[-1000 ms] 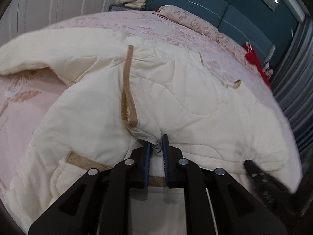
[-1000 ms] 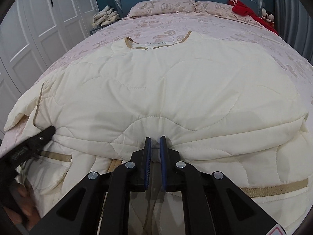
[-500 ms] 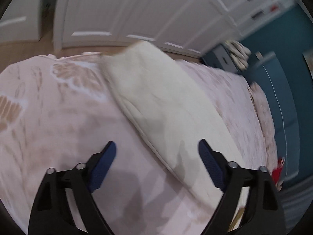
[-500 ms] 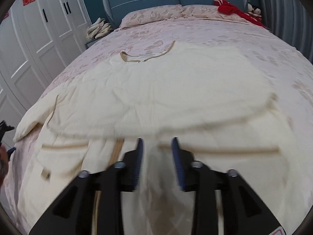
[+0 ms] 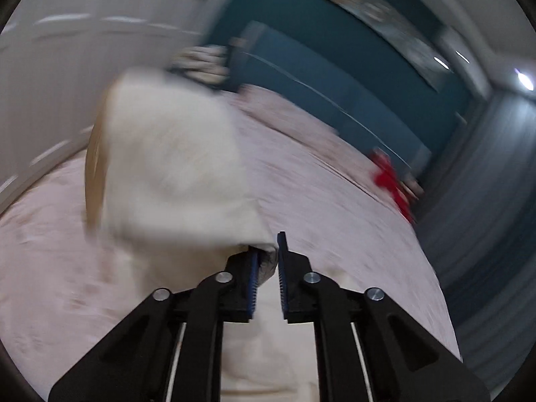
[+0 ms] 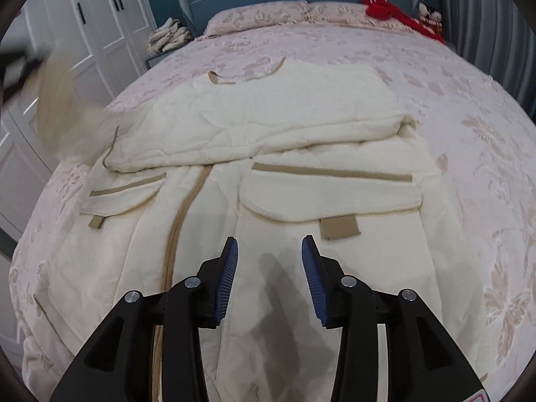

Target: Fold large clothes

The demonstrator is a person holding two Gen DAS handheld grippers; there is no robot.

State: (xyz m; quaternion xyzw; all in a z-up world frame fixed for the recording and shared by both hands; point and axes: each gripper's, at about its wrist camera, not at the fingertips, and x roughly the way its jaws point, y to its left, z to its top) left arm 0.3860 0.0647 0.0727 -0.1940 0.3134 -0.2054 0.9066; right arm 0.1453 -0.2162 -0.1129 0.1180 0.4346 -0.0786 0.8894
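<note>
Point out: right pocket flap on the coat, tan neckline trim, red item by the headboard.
pocket flap (image 6: 330, 192): right wrist view, middle of the cream flap.
neckline trim (image 6: 217, 80): right wrist view, left bend of the tan band.
red item (image 6: 385, 10): right wrist view, its bunched middle.

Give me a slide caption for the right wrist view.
Right gripper, jaws opening and empty, above cream quilted coat half-folded on the bed.

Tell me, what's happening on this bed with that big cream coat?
A person is folding a cream quilted coat spread on the bed. The left hand-held gripper is closing on a sleeve and lifting it, blurred in motion. The right hand-held gripper hovers over the coat's lower front, its jaws opening with nothing between them.
</note>
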